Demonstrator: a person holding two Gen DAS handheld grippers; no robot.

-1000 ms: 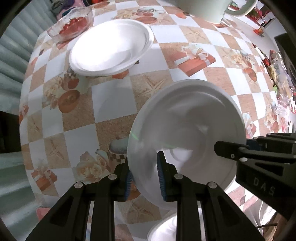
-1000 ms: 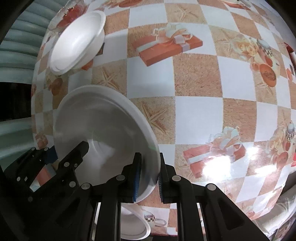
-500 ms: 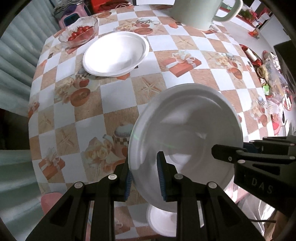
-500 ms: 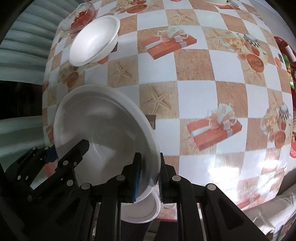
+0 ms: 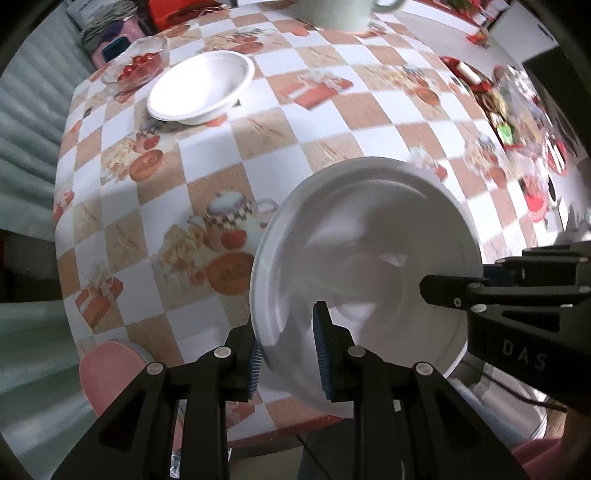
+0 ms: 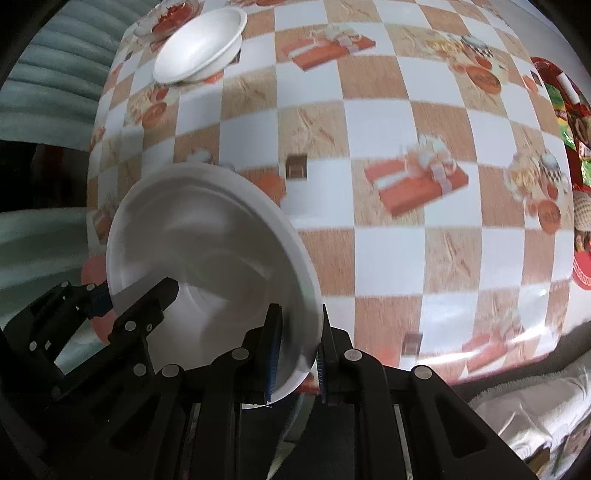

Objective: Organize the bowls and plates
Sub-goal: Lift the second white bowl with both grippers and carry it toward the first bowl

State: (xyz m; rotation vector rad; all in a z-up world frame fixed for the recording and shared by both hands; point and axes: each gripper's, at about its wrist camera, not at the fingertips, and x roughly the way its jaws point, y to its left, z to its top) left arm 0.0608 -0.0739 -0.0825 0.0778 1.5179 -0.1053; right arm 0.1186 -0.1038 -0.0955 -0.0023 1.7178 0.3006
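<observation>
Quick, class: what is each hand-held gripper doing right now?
Left hand-held gripper: closed on the rim of the white plate.
Right hand-held gripper: closed on the same plate's opposite rim.

Tablecloth (image 5: 207, 158): you have checks with gift-box and teapot prints.
Glass dish (image 5: 138, 66): your far-left corner, red tomatoes inside.
Mug (image 5: 340, 13): pale green, far edge.

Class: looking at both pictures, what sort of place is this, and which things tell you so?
Probably a home dining or kitchen table: a checked tablecloth printed with teapots, a white bowl, a glass dish of tomatoes, and a large mug.
</observation>
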